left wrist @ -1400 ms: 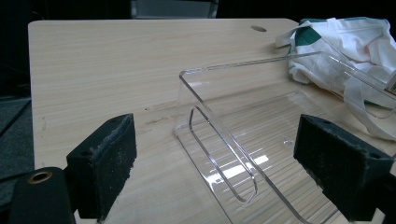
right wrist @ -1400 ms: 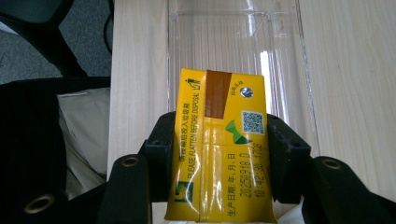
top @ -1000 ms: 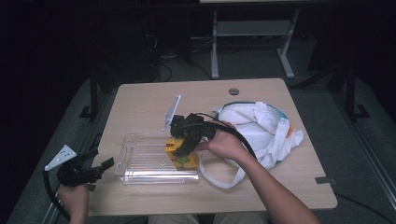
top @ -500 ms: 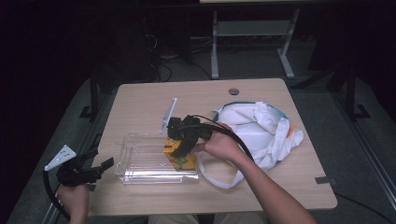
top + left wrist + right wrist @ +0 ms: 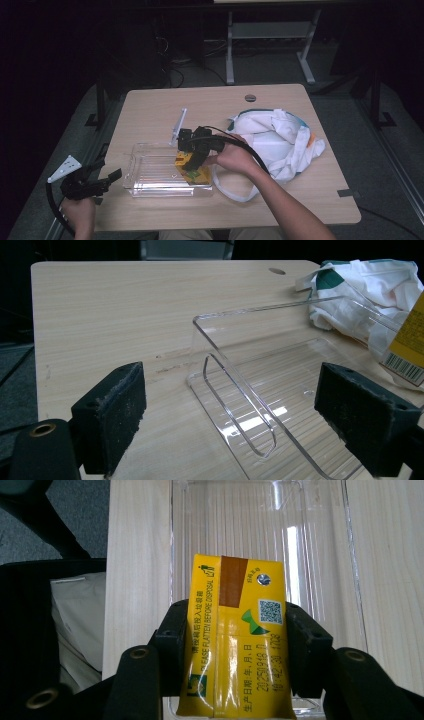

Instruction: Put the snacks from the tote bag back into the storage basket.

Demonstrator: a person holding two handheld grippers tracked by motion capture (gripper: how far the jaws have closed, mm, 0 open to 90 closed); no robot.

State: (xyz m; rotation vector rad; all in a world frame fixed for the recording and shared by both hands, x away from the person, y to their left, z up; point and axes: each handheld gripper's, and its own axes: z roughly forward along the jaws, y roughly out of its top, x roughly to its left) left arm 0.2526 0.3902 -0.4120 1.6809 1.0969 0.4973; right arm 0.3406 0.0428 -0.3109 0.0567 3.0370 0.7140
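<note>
Jaws of right gripper (image 5: 235, 645) clamped on either side of yellow drink carton (image 5: 235, 640), carton held over right end of clear plastic tray (image 5: 150, 172) on desk (image 5: 150, 107). White cloth bag (image 5: 280, 140) just beside tray on right, bag strap looping toward desk's near edge. Left gripper (image 5: 240, 430) near tray's left end, jaws spread wide, gripping nothing.

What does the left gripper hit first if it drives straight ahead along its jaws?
Probably the near wall of the clear tray, which lies right ahead between the open jaws of the left gripper. Depth is hard to judge, so it could pass just over the rim.
</note>
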